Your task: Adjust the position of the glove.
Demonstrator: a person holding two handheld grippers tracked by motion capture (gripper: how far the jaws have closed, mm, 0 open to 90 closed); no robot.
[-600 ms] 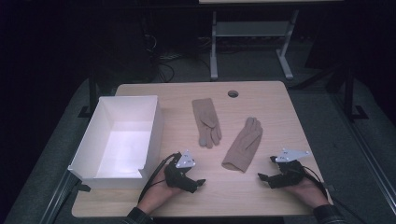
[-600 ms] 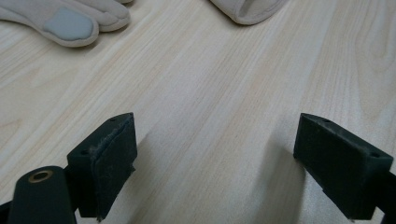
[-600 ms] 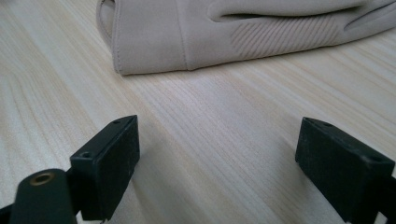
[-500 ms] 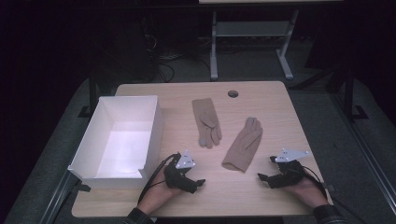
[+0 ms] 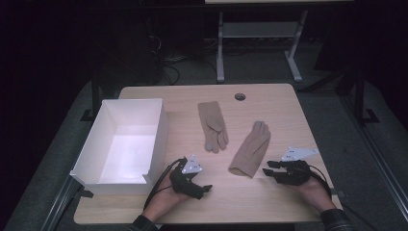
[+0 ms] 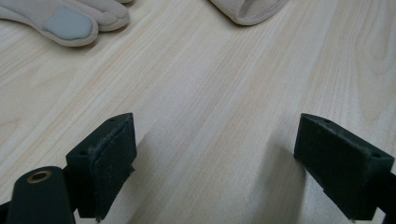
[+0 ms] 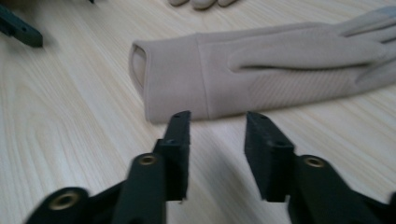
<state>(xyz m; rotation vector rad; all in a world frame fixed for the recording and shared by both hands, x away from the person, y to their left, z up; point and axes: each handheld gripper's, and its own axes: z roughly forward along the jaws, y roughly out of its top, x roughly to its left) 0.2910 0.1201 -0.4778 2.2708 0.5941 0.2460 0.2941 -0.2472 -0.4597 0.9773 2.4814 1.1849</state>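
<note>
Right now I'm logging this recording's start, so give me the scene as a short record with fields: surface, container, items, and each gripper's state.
surface: wooden table
container: white box, open top, at the table's left side
items: two beige gloves; far glove lies mid-table, near glove lies in front of the right gripper
left gripper: jaws open, nothing between them, low over the table
right gripper: jaws open, aimed at the near glove's cuff, not touching it

No readable txt, no labels, brands, nos. or signs on anything in view
</note>
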